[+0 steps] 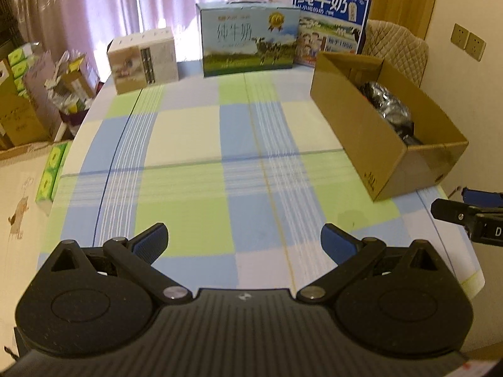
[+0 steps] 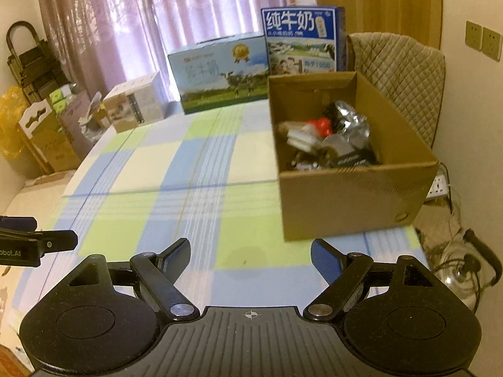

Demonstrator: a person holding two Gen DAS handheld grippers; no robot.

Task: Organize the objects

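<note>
We hold the left hand-held gripper [image 1: 243,242] and the right hand-held gripper [image 2: 250,256] wide open and empty above the desk [image 1: 188,144]; the cardboard box [image 2: 345,194] sits far right.

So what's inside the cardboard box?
The cardboard box holds a jumbled pile: a crinkled silver foil bag, something red, white packets and dark packaging. Whatever lies beneath the pile, and the box floor near its front wall, is hidden.
</note>
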